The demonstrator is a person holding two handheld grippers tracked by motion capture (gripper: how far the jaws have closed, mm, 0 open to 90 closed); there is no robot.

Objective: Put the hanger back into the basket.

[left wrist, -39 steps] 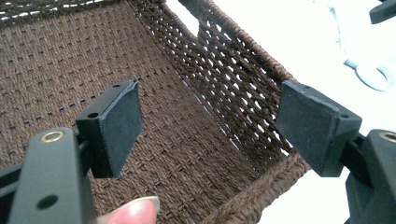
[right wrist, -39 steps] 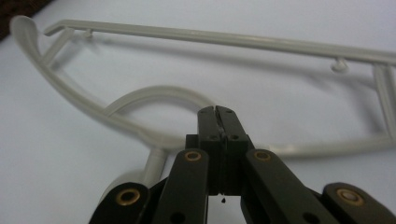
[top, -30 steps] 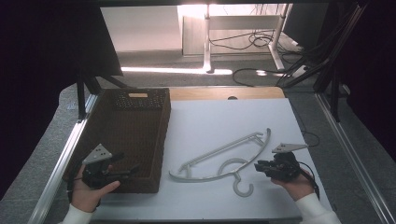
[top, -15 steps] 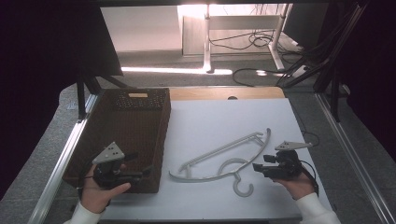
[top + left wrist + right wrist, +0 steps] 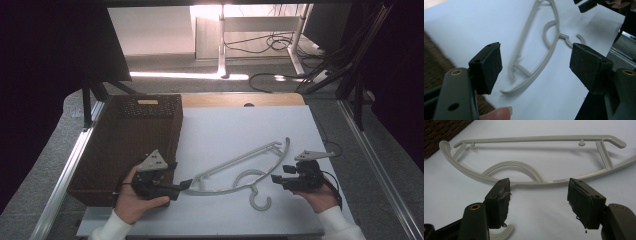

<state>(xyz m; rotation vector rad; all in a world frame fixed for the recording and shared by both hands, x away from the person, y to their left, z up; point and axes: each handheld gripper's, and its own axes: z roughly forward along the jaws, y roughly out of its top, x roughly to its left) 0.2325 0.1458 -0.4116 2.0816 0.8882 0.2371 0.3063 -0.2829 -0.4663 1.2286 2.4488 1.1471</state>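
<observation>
Hanger (image 5: 240, 172), pale grey plastic, lies flat on the white table (image 5: 235, 130), near the front edge and just right of the basket (image 5: 127, 140); its hook (image 5: 260, 200) points toward the person. In the right gripper view the hanger (image 5: 536, 160) spreads across the table beyond the jaws, its curved shoulder bar just past the pads, not pinched.

Right gripper (image 5: 276, 178) sits right of the hook, aimed left at it; its jaws stand wide apart with nothing between the pads.

Left gripper (image 5: 186, 184) points right, its tips close to the hanger's left end. Its jaws have just been closing a little yet gape wide, and the hanger (image 5: 536, 50) lies beyond them, untouched.

Dark woven basket stands at the table's left side.
</observation>
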